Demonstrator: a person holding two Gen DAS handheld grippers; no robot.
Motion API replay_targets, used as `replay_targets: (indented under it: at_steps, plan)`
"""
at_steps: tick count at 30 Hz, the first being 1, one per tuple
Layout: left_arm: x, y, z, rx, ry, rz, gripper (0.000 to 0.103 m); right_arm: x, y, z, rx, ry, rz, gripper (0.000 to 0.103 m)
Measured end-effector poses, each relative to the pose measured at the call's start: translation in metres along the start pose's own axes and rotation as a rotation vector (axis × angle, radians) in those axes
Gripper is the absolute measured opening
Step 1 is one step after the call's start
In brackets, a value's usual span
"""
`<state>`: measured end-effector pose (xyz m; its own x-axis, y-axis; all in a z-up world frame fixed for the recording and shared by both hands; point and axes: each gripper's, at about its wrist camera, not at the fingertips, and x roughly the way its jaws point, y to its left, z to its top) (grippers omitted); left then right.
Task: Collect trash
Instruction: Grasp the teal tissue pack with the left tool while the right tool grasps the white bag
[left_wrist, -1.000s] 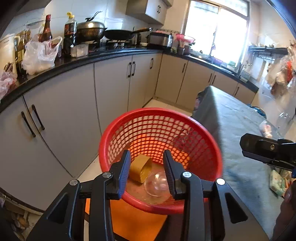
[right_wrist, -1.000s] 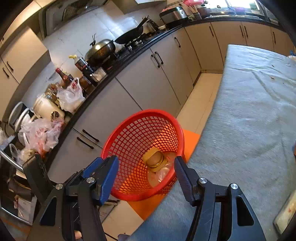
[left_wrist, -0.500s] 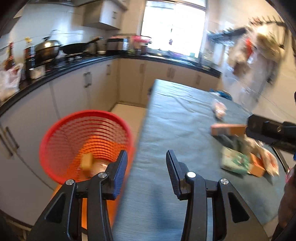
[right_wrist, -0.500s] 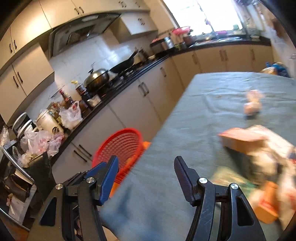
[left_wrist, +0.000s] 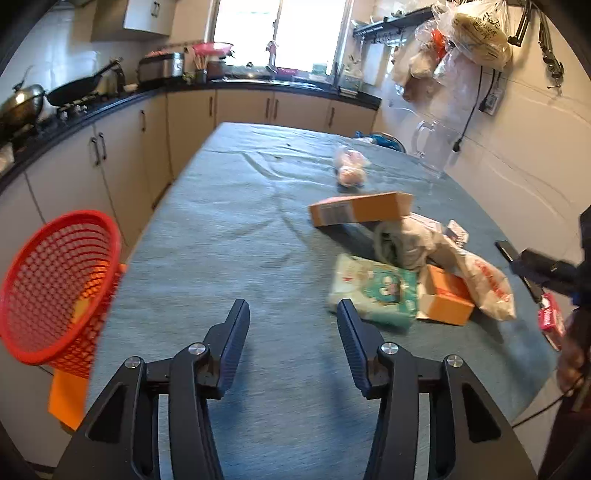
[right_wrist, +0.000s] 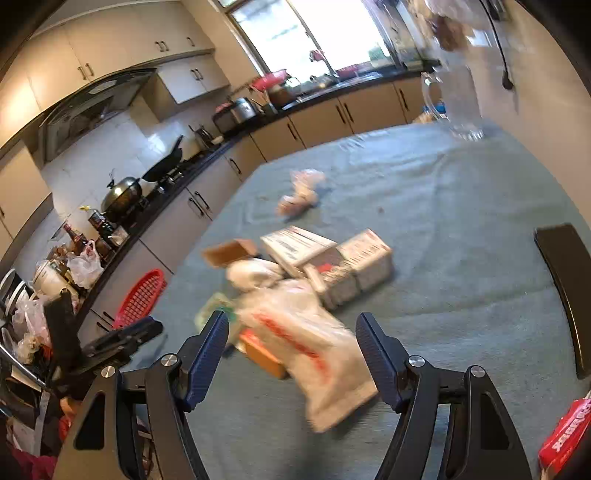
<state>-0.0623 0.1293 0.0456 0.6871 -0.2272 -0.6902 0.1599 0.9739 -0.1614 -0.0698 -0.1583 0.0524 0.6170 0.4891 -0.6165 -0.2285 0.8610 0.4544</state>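
- The left gripper (left_wrist: 291, 334) hangs over the grey-green tablecloth (left_wrist: 236, 221), its jaws spread wide with nothing between them.
- The trash pile lies ahead and to the right of that claw: a green-and-white packet (left_wrist: 375, 290) sits just beyond its right finger, an orange carton (left_wrist: 447, 297) touches the packet, and a long orange box (left_wrist: 360, 212) rests tilted on the heap farther back.
- A crumpled pink bag (left_wrist: 349, 168) lies apart, farther up the table.
- The red basket (left_wrist: 55, 284) stands off the table's left edge, well left of the left claw.
- The right gripper (right_wrist: 291, 354) is also spread and empty; a white plastic bag with red print (right_wrist: 310, 343) lies on the table directly between and beyond its fingers, blurred.
- Behind that bag sit white boxes (right_wrist: 332, 258).
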Motion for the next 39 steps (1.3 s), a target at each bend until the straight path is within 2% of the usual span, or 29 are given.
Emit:
replay_targets:
  at_steps: [7,12,13,14,15,17,21,27,28,31,34,36,39]
  plan:
    - [0.014,-0.008,0.012,-0.005,0.048,-0.036,0.056,0.028,-0.009,0.004,-0.083,0.087,0.02,0.076]
    - [0.02,-0.008,0.021,0.013,0.068,-0.058,0.058,0.039,0.0,-0.007,-0.161,0.131,0.035,0.075]
    - [0.022,-0.008,0.023,0.019,0.072,-0.063,0.058,0.038,0.0,-0.009,-0.172,0.126,0.033,0.07]
    - [0.023,-0.009,0.024,0.023,0.074,-0.067,0.058,0.038,0.001,-0.01,-0.17,0.135,0.04,0.05]
    - [0.025,-0.011,0.027,0.031,0.076,-0.076,0.058,0.037,-0.001,-0.012,-0.156,0.145,0.065,0.039]
    - [0.031,-0.015,0.033,0.053,0.087,-0.102,0.059,0.03,-0.002,-0.015,-0.146,0.123,0.059,0.037]
    - [0.046,-0.026,0.043,0.134,0.122,-0.176,0.059,0.011,-0.01,-0.022,-0.097,0.072,0.076,0.035]
    - [0.077,-0.044,0.049,0.253,0.171,-0.235,0.059,-0.006,-0.025,-0.028,-0.007,0.021,0.088,0.035]
    - [0.08,-0.044,0.049,0.256,0.174,-0.231,0.059,-0.008,-0.026,-0.028,0.005,0.016,0.093,0.035]
    - [0.091,-0.045,0.047,0.239,0.233,-0.288,0.059,-0.009,-0.027,-0.027,0.028,0.006,0.093,0.035]
    - [0.079,-0.049,0.035,0.266,0.241,-0.332,0.059,-0.009,-0.027,-0.025,0.034,0.006,0.102,0.035]
    - [0.063,-0.052,0.022,0.28,0.252,-0.396,0.059,-0.008,-0.025,-0.023,0.028,0.009,0.103,0.035]
    - [0.037,-0.058,0.001,0.348,0.243,-0.444,0.059,-0.007,-0.023,-0.021,0.026,0.009,0.118,0.035]
